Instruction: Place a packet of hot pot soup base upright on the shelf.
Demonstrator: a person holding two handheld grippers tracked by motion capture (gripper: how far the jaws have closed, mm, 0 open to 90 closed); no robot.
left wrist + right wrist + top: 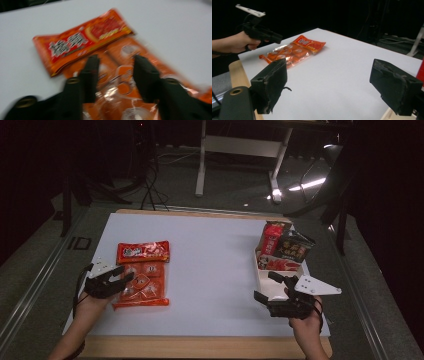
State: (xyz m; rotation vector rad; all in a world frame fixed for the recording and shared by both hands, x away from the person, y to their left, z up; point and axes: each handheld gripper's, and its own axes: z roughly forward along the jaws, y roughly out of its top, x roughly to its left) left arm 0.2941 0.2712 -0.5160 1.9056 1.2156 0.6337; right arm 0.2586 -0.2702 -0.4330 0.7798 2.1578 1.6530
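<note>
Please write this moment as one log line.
left tool: open, above clear orange snack bag | right tool: open, beside white tray

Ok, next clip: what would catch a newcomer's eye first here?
Probably the orange snack bag with a red packet lying at its far end, bright against the white table on the left. The left gripper hovers over that bag, jaws open. On the right, a white tray holds upright snack packets, with the open right gripper beside it.
</note>
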